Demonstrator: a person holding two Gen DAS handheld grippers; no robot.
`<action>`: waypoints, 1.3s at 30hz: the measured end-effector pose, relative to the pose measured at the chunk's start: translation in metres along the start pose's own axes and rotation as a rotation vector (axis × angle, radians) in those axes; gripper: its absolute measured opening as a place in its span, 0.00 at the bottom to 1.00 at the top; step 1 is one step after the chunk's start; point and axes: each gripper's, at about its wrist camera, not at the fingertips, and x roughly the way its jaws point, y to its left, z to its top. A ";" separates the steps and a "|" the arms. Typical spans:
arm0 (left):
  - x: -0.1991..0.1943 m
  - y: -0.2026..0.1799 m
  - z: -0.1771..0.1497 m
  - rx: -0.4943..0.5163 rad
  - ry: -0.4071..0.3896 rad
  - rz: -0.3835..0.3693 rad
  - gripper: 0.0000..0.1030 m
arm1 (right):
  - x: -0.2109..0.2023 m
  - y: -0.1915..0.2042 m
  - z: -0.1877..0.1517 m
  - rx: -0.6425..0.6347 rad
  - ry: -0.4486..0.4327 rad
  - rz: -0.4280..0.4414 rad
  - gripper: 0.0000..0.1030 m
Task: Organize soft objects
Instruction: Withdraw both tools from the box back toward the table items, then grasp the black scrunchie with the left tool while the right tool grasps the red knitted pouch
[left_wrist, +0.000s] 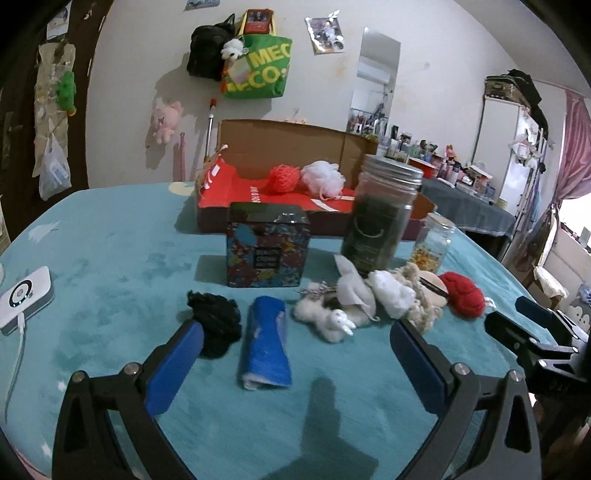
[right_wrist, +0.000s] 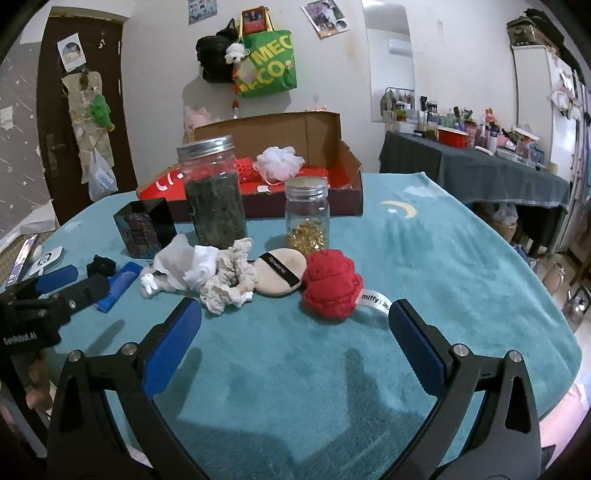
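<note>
Soft things lie in a row on the teal tablecloth: a black scrunchie (left_wrist: 216, 319), a rolled blue cloth (left_wrist: 266, 349), a small white plush (left_wrist: 328, 319), white cloths (right_wrist: 199, 267), a cream knitted piece (right_wrist: 231, 277), a beige powder puff (right_wrist: 280, 271) and a red knitted ball (right_wrist: 330, 282). An open cardboard box (left_wrist: 280, 201) with a red lining holds a red mesh puff (left_wrist: 282, 178) and a white mesh puff (left_wrist: 323, 177). My left gripper (left_wrist: 295, 334) is open just before the blue cloth. My right gripper (right_wrist: 294, 314) is open, with the red ball just ahead between its fingers.
A tall dark-filled jar (right_wrist: 214, 192), a small jar of golden capsules (right_wrist: 307, 214) and a colourful tin (left_wrist: 267, 245) stand between the soft things and the box. A white device (left_wrist: 24, 297) with a cable lies at the left edge. A cluttered side table (right_wrist: 472, 166) stands at right.
</note>
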 end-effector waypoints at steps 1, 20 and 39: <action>0.001 0.003 0.003 -0.003 0.008 0.002 1.00 | 0.001 0.000 0.001 -0.004 0.003 -0.002 1.00; 0.045 0.070 0.020 -0.055 0.234 0.004 0.46 | 0.069 -0.058 0.036 0.127 0.201 0.071 0.67; 0.009 0.041 0.051 0.068 0.118 -0.073 0.23 | 0.042 -0.071 0.057 0.173 0.101 0.165 0.31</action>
